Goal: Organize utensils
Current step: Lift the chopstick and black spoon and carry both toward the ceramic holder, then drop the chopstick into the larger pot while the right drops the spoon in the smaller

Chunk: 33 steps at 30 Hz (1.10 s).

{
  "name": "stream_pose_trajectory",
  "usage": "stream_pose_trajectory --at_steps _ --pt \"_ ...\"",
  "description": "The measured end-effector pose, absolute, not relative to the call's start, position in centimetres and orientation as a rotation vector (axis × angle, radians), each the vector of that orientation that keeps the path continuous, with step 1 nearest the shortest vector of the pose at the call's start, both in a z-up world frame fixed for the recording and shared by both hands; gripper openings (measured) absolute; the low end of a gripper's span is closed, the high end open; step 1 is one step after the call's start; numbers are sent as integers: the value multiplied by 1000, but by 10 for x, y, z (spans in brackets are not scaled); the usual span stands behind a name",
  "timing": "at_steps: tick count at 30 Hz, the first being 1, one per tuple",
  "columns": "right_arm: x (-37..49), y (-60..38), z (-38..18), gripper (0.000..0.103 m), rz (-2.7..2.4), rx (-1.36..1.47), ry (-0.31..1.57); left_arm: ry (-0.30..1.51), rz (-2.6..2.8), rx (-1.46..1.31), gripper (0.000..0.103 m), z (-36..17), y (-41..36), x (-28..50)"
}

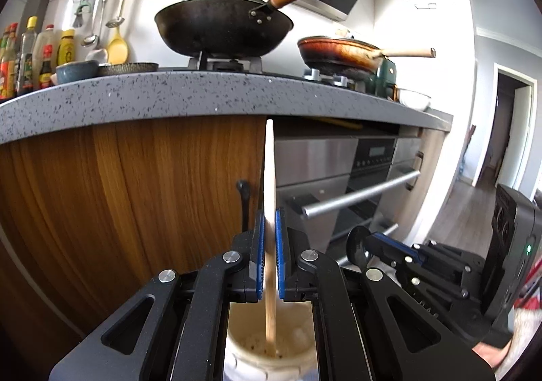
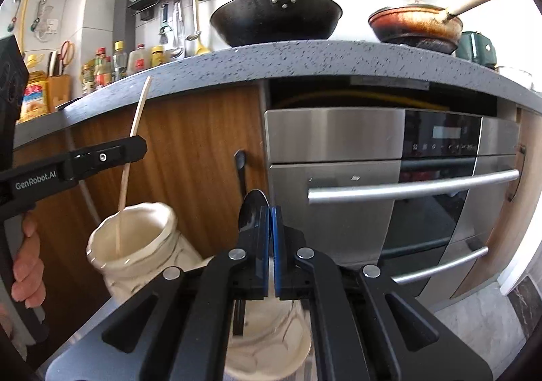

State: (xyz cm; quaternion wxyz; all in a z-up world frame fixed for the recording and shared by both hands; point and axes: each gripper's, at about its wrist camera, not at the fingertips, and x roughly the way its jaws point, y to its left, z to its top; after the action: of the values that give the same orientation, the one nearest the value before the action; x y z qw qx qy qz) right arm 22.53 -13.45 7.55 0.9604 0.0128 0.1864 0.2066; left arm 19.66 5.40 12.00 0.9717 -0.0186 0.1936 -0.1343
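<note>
Lettering "GenRobot.AI" (image 2: pixel 35 181) read on left gripper (image 1: pixel 270 221), clamped on wooden stick (image 1: pixel 269 171) dipping into cream jar (image 2: pixel 135 245) below; right gripper (image 2: pixel 271 211) pinched black spoon (image 2: pixel 252 208) above second jar (image 2: pixel 271 340).

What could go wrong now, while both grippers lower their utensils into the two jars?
1. The wooden stick hangs tilted in the left gripper; it may lever against the left jar rim.
2. The right gripper holds the black spoon off-centre, so it could twist loose above the right jar.

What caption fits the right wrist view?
Right hand-held gripper holds a black spoon above a cream jar.
</note>
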Motion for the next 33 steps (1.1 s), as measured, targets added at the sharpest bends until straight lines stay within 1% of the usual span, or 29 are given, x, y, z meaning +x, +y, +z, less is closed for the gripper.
stream_pose_trajectory --at_steps 6,15,27,29,30,31,32,33 --pt "212 -143 72 2 466 60 428 422 -288 -36 7 112 57 183" --pt "205 -135 58 2 476 22 509 493 -288 -2 7 93 49 178" --pt "209 -133 55 2 473 7 541 552 -289 3 7 82 45 189" --pt "211 -134 54 2 473 6 542 553 -287 7 9 82 43 190" --pt "211 -134 54 2 472 5 542 550 -286 7 12 82 43 190" --pt "211 -134 54 2 472 6 542 547 -285 6 18 83 43 190" --pt "212 -134 54 2 471 6 544 544 -286 3 21 84 43 189" --pt "212 -134 54 4 468 6 547 542 -286 1 21 84 43 189"
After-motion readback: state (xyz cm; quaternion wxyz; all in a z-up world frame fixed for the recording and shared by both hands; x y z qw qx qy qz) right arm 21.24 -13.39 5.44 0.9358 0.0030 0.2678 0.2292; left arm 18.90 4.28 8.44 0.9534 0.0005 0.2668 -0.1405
